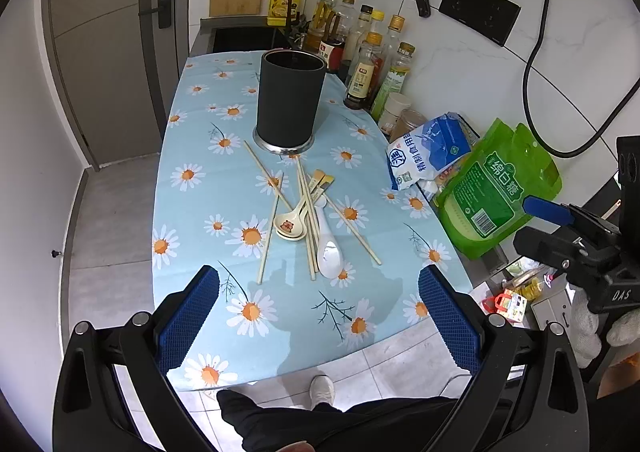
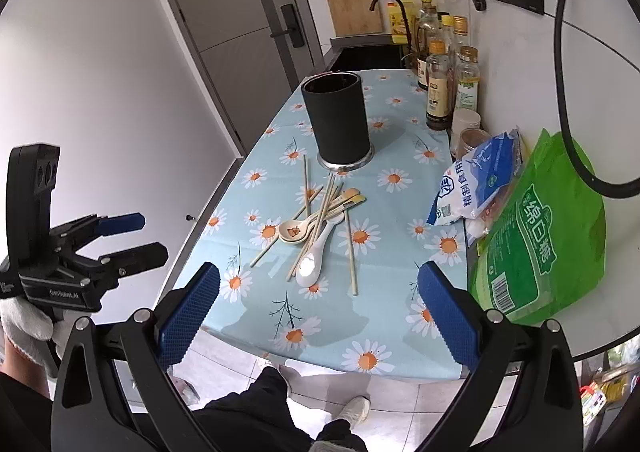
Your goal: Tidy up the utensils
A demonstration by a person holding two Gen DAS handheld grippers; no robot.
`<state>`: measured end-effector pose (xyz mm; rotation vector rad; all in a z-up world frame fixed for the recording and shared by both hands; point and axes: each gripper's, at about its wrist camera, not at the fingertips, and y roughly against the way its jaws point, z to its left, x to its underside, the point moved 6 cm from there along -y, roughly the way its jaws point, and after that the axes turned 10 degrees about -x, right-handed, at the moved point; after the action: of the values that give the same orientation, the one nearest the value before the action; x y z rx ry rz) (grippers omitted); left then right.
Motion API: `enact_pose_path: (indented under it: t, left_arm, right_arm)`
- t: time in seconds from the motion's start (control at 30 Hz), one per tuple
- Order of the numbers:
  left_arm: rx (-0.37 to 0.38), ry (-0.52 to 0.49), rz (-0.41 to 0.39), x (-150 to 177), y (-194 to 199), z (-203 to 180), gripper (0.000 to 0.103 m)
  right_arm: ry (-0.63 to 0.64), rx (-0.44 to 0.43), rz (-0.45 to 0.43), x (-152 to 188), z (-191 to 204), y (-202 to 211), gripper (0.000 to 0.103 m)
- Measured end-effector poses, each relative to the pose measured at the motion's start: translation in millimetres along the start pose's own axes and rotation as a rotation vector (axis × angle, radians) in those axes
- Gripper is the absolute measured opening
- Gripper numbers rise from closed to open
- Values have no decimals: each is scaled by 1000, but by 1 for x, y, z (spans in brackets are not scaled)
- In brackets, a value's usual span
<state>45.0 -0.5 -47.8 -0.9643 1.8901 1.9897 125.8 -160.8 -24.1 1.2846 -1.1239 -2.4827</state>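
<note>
So nothing's sorted yet as far as I can see. The whole pile of utensils is lying loose on the tabletop, the one with the daisy cloth, and the dark holder stands upright at the far side of it with nothing sticking out of its top.

The pile: a bunch of chopsticks crossed over each other every which way, a white spoon at the near end with its bowl toward me, a cream spoon with a little bear on it just left of that, stacked on another cream one, and a couple of wooden-handled pieces poking out toward the far right. It all sits just near of the holder, touching or overlapping in the middle.

My left tool is spread wide and holding nothing, hovering over the near edge of the tabletop. My right tool is the same, wide and empty, off toward the near right by the green bag and the blue-and-white bag.

So basically everything's left to do: each piece has to go into the holder. I reckon the tangled chopsticks will be the fiddly bit.
</note>
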Motion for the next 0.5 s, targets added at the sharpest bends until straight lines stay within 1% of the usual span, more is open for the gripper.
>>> enact_pose_path:
  t: [0.5]
  left_arm:
    - [-2,2,1,2,0,-2,97]
  right_arm:
    - [-2,-10,11,3,1,-3,98]
